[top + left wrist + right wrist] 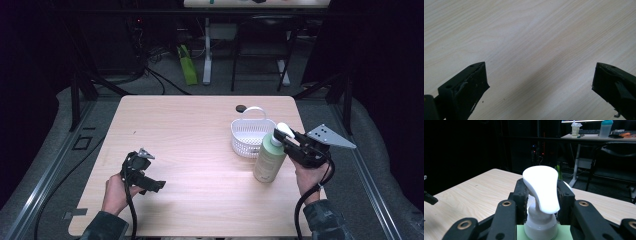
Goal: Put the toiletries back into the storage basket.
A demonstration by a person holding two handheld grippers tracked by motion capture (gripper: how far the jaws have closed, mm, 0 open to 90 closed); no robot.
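Dark room surrounds the light wooden desk (200, 130). My right gripper (286, 140) is clamped on the white pump head (541, 187) of the green lotion bottle (269, 160), which stands upright near the desk's right edge. Its long axis is vertical; the white handled basket (250, 132) lies just beyond it, toward the far edge. My left gripper (142, 172) idles with jaws apart and empty near the front-left corner, well apart from both.

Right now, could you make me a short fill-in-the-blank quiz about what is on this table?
1. The right hand-held gripper is shut on the bottle's white ____.
2. The white basket stands just ____ the bottle.
3. The left hand-held gripper's jaws stand ____ over bare table.

Missing words: pump; behind; open
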